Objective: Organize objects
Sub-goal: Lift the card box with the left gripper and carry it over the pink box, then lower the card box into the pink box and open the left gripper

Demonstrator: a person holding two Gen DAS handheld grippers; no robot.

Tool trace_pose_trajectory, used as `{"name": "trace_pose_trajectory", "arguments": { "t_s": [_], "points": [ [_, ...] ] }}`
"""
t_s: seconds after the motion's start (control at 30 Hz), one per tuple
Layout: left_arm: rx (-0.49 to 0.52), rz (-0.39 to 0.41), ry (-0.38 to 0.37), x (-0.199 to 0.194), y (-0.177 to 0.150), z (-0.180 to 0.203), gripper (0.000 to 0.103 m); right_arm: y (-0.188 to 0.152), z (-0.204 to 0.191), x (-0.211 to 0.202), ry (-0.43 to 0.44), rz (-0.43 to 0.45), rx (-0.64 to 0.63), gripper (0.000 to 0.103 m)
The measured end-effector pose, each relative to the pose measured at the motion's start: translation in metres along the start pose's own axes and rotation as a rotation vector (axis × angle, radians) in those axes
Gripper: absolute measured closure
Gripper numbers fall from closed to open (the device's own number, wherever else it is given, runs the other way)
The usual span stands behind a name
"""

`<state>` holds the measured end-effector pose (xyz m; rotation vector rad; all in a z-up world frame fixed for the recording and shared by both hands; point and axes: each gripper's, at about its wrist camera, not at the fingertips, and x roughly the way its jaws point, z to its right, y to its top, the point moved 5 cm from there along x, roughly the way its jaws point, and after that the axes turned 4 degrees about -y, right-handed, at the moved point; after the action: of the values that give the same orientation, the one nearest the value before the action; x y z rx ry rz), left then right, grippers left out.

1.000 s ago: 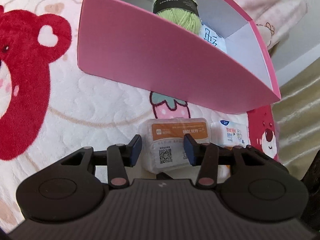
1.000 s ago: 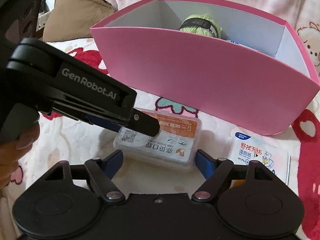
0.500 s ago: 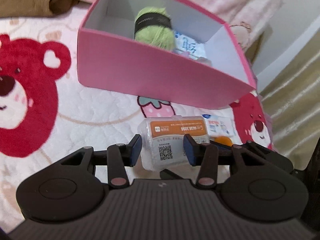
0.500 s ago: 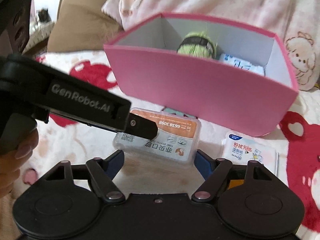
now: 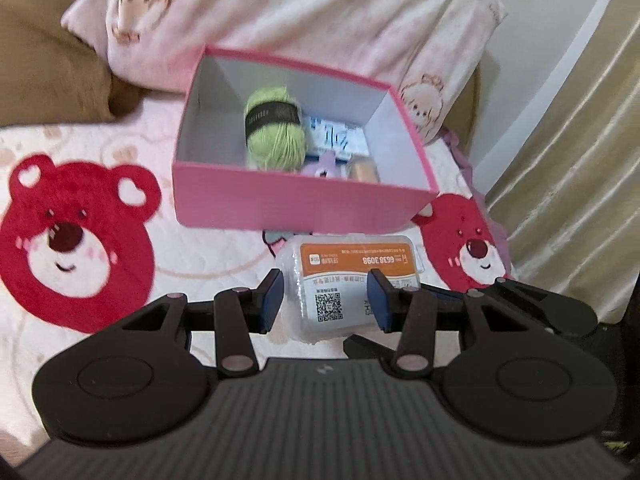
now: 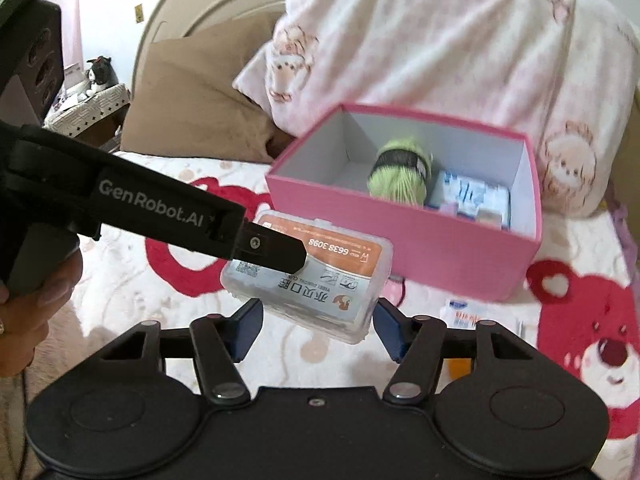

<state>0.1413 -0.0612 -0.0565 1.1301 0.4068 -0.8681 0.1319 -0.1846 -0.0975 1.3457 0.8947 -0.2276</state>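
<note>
A clear plastic case with an orange label (image 5: 348, 280) is held by both grippers above the bedspread, in front of the pink box (image 5: 288, 196). My left gripper (image 5: 326, 300) is shut on its short end. My right gripper (image 6: 318, 326) is shut on its long sides; the case (image 6: 320, 284) is tilted there. The left gripper's finger (image 6: 276, 252) lies across the case top. The pink box (image 6: 400, 232) is open and holds a green yarn ball (image 5: 274, 128), a blue-white packet (image 5: 334, 138) and small items.
A wipes packet (image 6: 460, 314) and an orange object (image 6: 458, 366) lie on the bedspread right of the box. Pink pillows (image 5: 320, 20) lean behind the box, a brown cushion (image 6: 192, 100) at the left. A curtain (image 5: 580, 140) hangs beyond the bed's right edge.
Both grippers have lifted the case off the bedspread and risen; the box now appears lower and farther, with its inside in full view.
</note>
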Motion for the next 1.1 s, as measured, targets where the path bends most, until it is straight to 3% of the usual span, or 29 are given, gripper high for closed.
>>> {"name": "trace_pose_trajectory", "arguments": {
  "t_s": [0.37,0.67,0.83,1.0,1.1],
  "points": [
    [0.065,0.042,0.013,-0.045,0.026,0.018,0.059,0.034,-0.013,-0.037,-0.01,0.04,-0.014,0.04],
    [0.084,0.067,0.012,-0.049,0.063,0.018,0.059,0.071,-0.004,-0.036,-0.011,0.063,-0.011,0.04],
    [0.069,0.068,0.018,-0.03,0.092,0.009,0.059,0.096,0.012,-0.011,0.003,0.059,0.012,0.04],
    [-0.014,0.037,0.037,0.021,0.122,-0.016,0.059,0.113,0.04,0.037,0.02,0.017,0.087,0.04],
    [-0.026,0.014,0.073,0.051,0.137,-0.03,0.059,0.119,0.062,0.068,0.073,-0.012,0.164,0.04]
  ]
}}
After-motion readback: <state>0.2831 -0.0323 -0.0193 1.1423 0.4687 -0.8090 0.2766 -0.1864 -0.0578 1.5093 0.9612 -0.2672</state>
